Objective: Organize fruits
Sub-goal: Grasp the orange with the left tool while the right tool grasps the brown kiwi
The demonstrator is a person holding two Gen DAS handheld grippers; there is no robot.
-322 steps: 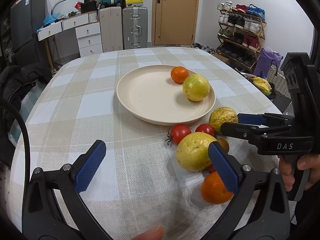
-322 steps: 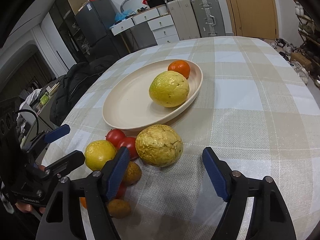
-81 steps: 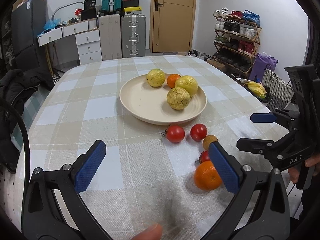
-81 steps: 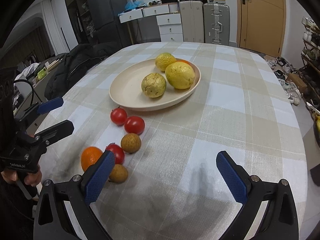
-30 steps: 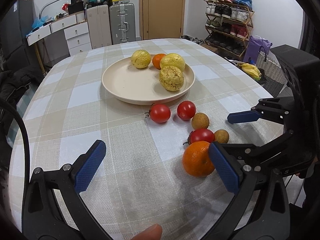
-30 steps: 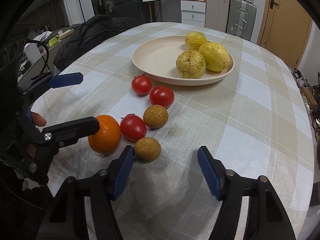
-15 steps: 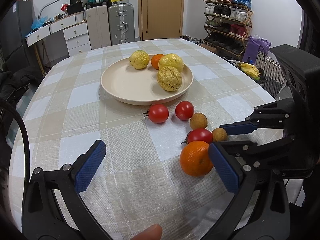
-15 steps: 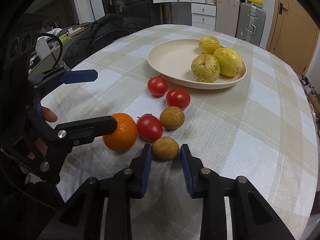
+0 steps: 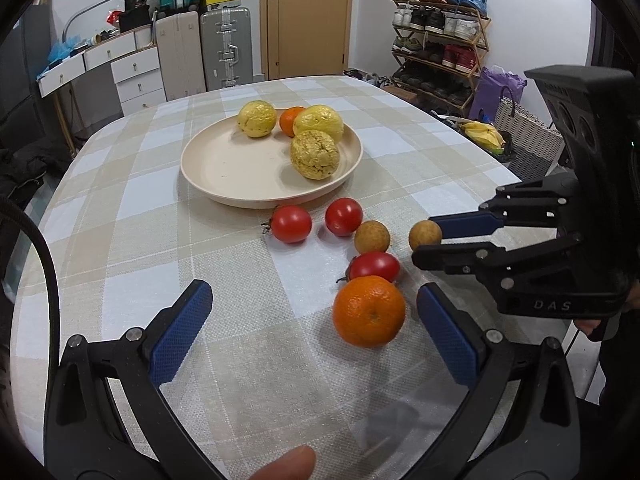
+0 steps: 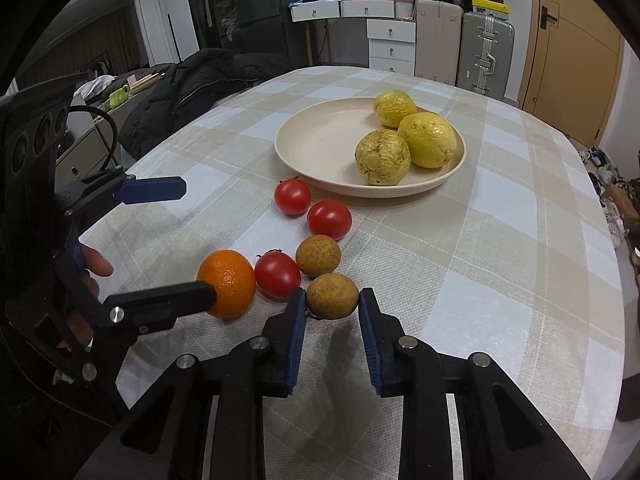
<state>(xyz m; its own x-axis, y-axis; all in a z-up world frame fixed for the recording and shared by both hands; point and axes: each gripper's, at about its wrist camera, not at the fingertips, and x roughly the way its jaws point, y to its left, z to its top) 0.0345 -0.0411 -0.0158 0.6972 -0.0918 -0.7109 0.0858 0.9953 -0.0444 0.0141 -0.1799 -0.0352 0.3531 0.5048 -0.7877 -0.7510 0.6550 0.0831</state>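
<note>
Table: oval table [image 9: 120, 216] under a beige-and-white checked cloth, a cream plate [image 9: 224, 168] sitting towards the far half
Room: wooden door [image 9: 306, 16] at the back, two hard suitcases [image 9: 226, 46] beside white drawers [image 9: 132, 72], a shoe rack [image 9: 438, 36] on the right, a dark jacket [image 10: 188, 92] heaped beside the table
On the plate: three yellow wrinkled fruits [image 9: 315, 154] and one small orange [image 9: 290, 120], bunched at the plate's right and far side
On the cloth: three red tomatoes [image 9: 291, 223], one longan [image 9: 371, 236] lying between them, and one big orange [image 9: 369, 310] nearest the left camera, all near the plate's front edge
Total in view: ten fruits, four plated, five loose, one gripped
Right gripper [image 10: 332, 304]: it's clamped on, jaws drawn in tight with both blue pads pressed to the sides of a second longan [image 10: 332, 295]; in the left wrist view that longan sits at the fingertips, just right of the loose one; I can't tell whether it touches the cloth
Left gripper [image 9: 314, 336]: jaws spread wide and holding nothing; the big orange sits just inside the right pad [image 9: 448, 340], and I can't tell whether they touch
Hands: a fingertip [image 9: 286, 464] shows at the bottom edge of the left view; fingers [image 10: 94, 264] wrap the left handle in the right view
</note>
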